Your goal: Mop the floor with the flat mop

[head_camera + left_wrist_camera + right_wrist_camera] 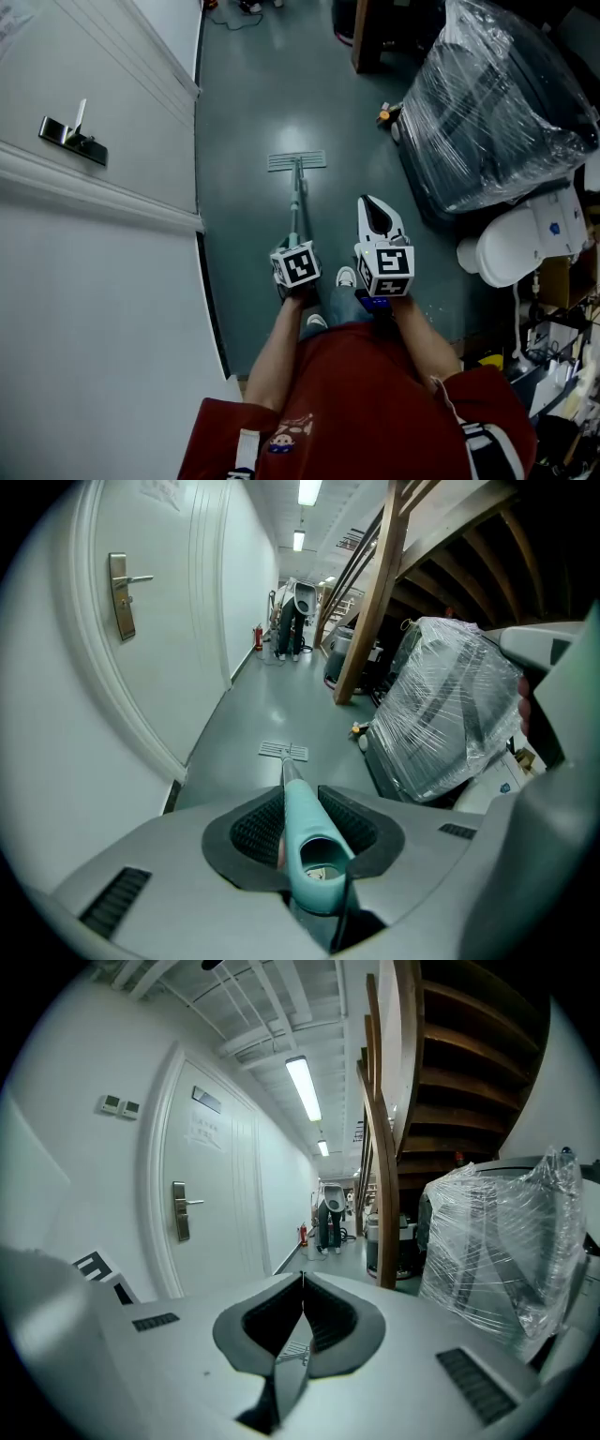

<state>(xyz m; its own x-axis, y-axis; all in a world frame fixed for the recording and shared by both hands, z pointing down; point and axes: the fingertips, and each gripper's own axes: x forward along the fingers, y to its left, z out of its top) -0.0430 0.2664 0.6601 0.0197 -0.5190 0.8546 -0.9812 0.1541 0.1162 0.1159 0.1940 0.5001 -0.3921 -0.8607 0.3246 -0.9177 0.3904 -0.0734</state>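
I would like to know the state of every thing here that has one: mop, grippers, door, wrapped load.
Flat mop: head flat on the floor.
Left gripper: shut on the flat mop.
Right gripper: shut, empty.
Door: closed.
Bulky load: wrapped in clear film.

You wear a red top (356, 403) with short sleeves. The right sleeve (483, 441) has white and dark stripes. A small picture (286, 433) sits on the front of the top. Your trousers (336, 305) are blue and your shoes (346, 277) are white. The left gripper (300, 794) and the right gripper (302, 1277) are both pale grey, smooth and wide. Each has black ribbed pads (272, 1318) set in a dark ring. Small dark grilles (473, 1382) are cut into the shell. Each gripper carries a white cube with black square marks: the left cube (298, 266) and the right cube (386, 266). A blue part (375, 302) shows under the right cube.
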